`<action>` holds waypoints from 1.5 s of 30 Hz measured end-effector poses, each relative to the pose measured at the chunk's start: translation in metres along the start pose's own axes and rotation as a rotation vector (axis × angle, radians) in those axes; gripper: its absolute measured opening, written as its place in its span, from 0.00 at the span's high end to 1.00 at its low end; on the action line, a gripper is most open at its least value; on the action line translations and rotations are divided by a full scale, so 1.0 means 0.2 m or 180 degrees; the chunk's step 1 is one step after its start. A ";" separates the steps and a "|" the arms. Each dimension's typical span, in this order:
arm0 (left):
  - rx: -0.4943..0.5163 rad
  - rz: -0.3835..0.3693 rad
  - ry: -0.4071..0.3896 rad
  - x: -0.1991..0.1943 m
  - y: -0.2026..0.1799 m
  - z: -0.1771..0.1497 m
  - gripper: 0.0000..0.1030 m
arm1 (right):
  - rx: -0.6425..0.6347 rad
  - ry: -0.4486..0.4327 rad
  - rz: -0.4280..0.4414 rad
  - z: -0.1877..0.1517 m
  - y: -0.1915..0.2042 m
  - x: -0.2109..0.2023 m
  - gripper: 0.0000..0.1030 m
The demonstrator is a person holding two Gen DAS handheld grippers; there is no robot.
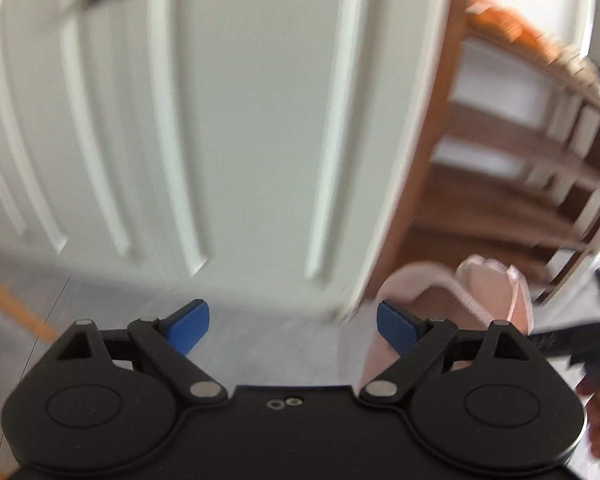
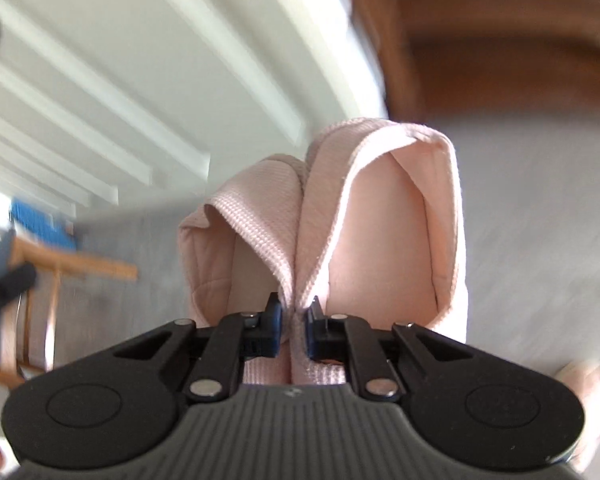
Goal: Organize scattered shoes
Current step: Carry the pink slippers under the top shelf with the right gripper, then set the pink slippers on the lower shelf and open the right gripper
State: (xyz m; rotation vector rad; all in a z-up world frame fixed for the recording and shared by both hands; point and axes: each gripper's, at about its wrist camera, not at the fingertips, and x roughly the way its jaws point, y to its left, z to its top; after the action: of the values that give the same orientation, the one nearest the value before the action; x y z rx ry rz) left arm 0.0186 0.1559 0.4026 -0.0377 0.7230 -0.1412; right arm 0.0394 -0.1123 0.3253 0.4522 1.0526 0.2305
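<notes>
Right wrist, gripper (image 2: 294, 326) pinching pink slippers (image 2: 380, 216)

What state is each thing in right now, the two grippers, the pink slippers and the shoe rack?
left gripper: open, nothing between its fingers.
right gripper: shut on the pink slippers.
pink slippers: two pinched together by their inner edges, lifted off the floor, openings facing the camera.
shoe rack: wooden, standing beside the white door; orange items on top, blurred.

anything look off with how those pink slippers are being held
Yes: the right gripper pinches both pink slippers together by their inner edges, so they hang bunched and tilted. The left gripper is open and holds nothing.
</notes>
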 end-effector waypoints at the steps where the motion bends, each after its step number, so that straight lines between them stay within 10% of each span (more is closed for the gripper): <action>1: 0.0018 -0.0064 -0.0050 -0.01 -0.10 0.08 0.11 | 0.0002 -0.0134 -0.0026 0.12 -0.05 -0.12 0.87; 8: 0.0189 -0.0364 -0.0255 0.02 -0.71 0.51 0.10 | 0.0074 -0.0842 -0.0240 0.90 -0.49 -0.58 0.87; 20: -0.0050 -0.0122 -0.0097 0.31 -1.42 0.86 0.10 | -0.0017 -0.0847 -0.0584 1.77 -1.18 -0.26 0.87; 30: 0.0126 -0.0214 -0.0084 0.42 -1.62 1.02 0.10 | -0.0549 -0.1542 -0.0553 1.56 -1.15 -0.51 0.75; 32: 0.0179 -0.0226 -0.0041 0.45 -1.61 1.04 0.10 | -0.0730 -0.1414 -0.0446 1.45 -1.12 -0.58 0.53; 41: 0.0459 -0.0339 0.0036 0.56 -1.56 1.14 0.10 | -0.0528 -0.0012 0.0248 1.21 -1.02 -0.32 0.53; 45: 0.0586 -0.0393 0.0005 0.59 -1.52 1.19 0.09 | -0.0060 -0.0150 -0.0021 1.27 -1.05 -0.18 0.55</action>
State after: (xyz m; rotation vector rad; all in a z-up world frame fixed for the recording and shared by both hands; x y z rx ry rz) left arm 0.2292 -0.1651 0.5289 0.0938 0.7068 -0.3254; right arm 0.2380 -0.3744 0.3609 0.4351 1.0049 0.2230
